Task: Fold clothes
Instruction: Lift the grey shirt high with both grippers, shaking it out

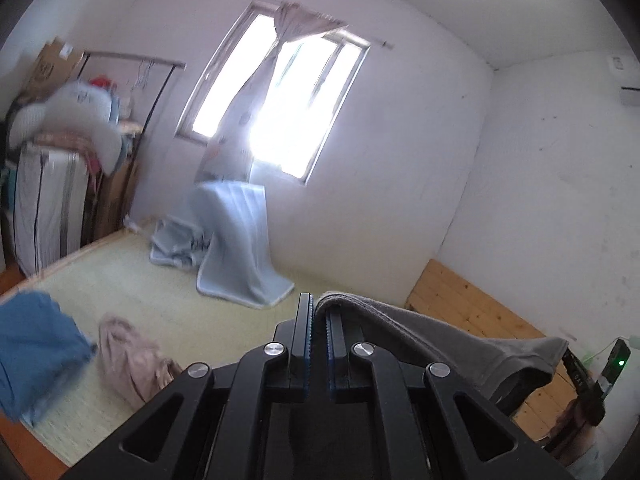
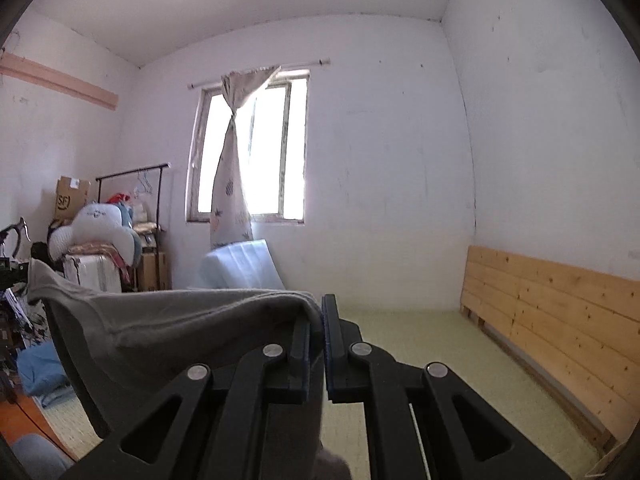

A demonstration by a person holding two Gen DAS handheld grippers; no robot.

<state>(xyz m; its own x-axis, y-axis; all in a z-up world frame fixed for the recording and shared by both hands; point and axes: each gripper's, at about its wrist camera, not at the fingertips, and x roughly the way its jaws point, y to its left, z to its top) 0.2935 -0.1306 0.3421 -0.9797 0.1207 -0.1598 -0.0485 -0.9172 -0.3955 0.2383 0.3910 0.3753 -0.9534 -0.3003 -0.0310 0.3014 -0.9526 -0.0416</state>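
Grey fabric is what both of your grippers are clamped on: the grey garment hangs stretched between them, lifted clear of the pale green mat below. Your left gripper points nearly level toward the window, its jaws pressed together with a fold of the cloth draped over the right finger and running off to the right. Your right gripper also points level at the window wall, jaws closed on the opposite end of the garment, which spreads away to the left and sags in the middle.

At the right edge of the left wrist view you can catch part of the other gripper with a green light, and a bit of the hand under it, both cut off by the frame. How much cloth sits between either pair of pads is hidden by the fingers themselves, and the garment's lower part drops out of sight below both cameras, so its kind cannot be told.

A blue garment and a pinkish one lie on the mat at the left, blurred. A light blue blanket slumps under the window. The wooden headboard runs along the right wall.
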